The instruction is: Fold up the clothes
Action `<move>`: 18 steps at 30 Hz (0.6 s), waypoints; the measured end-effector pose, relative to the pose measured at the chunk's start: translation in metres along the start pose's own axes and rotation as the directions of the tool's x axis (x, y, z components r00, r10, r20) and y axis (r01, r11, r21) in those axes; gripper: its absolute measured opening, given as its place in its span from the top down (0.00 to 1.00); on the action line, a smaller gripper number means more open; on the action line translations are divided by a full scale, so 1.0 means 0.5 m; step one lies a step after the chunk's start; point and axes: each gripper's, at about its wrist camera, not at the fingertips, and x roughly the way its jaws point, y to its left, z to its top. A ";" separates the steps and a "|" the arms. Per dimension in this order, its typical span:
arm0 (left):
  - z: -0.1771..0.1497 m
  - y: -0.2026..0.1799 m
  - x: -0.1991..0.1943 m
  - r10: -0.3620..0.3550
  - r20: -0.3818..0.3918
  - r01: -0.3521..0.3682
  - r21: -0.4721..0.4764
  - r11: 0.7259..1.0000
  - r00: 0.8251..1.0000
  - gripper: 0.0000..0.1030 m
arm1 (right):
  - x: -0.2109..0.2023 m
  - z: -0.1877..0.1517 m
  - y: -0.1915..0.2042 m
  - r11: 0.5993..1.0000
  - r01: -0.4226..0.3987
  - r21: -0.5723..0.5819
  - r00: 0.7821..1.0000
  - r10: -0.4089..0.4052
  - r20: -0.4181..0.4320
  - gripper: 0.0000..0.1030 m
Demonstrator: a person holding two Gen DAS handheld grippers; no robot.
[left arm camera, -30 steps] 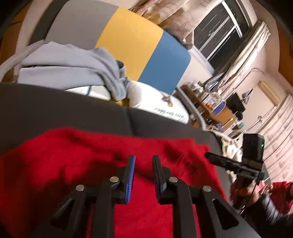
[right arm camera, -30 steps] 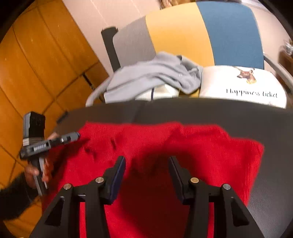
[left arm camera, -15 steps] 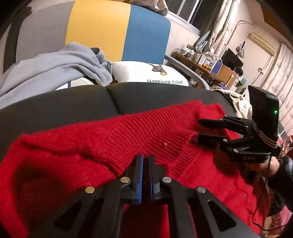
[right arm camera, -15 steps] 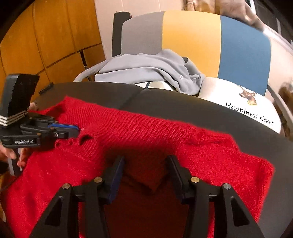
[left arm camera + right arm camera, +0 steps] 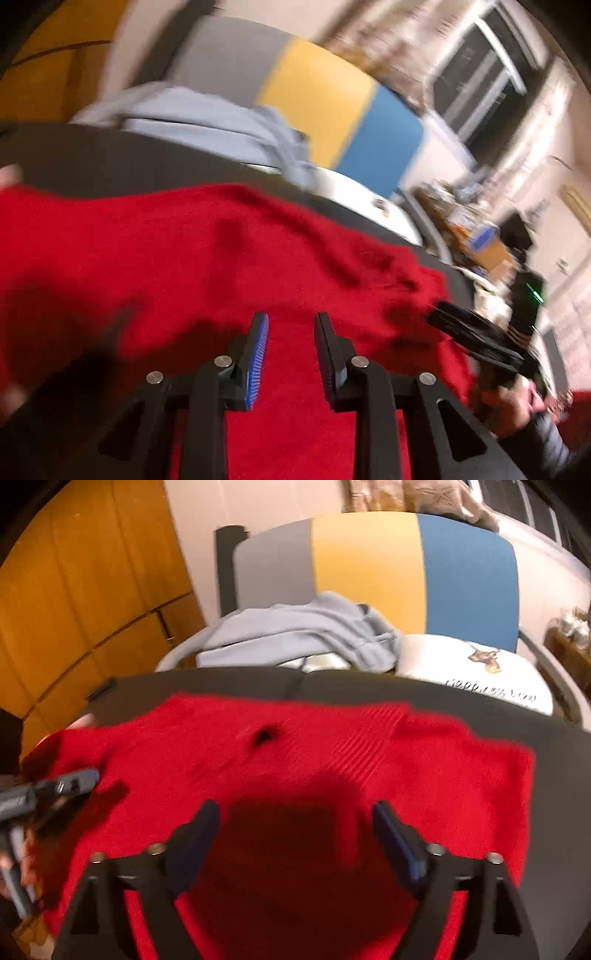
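A red knit sweater (image 5: 221,258) lies spread on a dark grey surface (image 5: 92,158); it also shows in the right wrist view (image 5: 443,775). My left gripper (image 5: 290,325) is open with a small gap, empty, just above the sweater. My right gripper (image 5: 295,812) is wide open and empty over the sweater's middle. The right gripper also shows at the right of the left wrist view (image 5: 465,328), at the sweater's edge. The left gripper shows at the left of the right wrist view (image 5: 79,781). Both views are blurred.
A light grey garment (image 5: 295,635) lies heaped behind the surface, next to a white printed pillow (image 5: 472,668). A grey, yellow and blue headboard (image 5: 369,565) stands behind. Wooden cabinets (image 5: 74,609) are at left. A cluttered desk (image 5: 480,236) is far right.
My left gripper was shut on a sweater fold half a second ago; now it is open and lifted off. My right gripper has opened wider. The sweater lies flatter.
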 end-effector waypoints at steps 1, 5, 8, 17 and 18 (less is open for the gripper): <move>-0.009 0.035 -0.038 0.041 0.020 -0.041 -0.028 0.999 0.999 0.75 | -0.013 -0.028 0.023 1.000 -0.011 -0.003 1.000 0.011 -0.006 0.16; -0.047 0.143 -0.188 0.274 0.130 -0.269 -0.056 0.962 0.953 0.73 | -0.041 -0.118 0.083 1.000 -0.026 0.005 0.999 0.026 -0.032 0.16; -0.075 0.181 -0.260 0.385 0.183 -0.385 -0.036 0.922 0.905 0.69 | -0.045 -0.165 0.099 0.999 -0.034 0.035 0.998 0.036 -0.050 0.14; -0.035 0.148 -0.270 0.358 0.193 -0.371 0.035 0.928 0.914 0.58 | -0.041 -0.173 0.101 0.999 -0.042 0.029 0.998 0.043 -0.046 0.03; -0.024 0.143 -0.266 0.353 0.183 -0.362 0.017 0.932 0.918 0.58 | -0.040 -0.173 0.101 0.999 -0.046 0.027 0.998 0.047 -0.047 0.02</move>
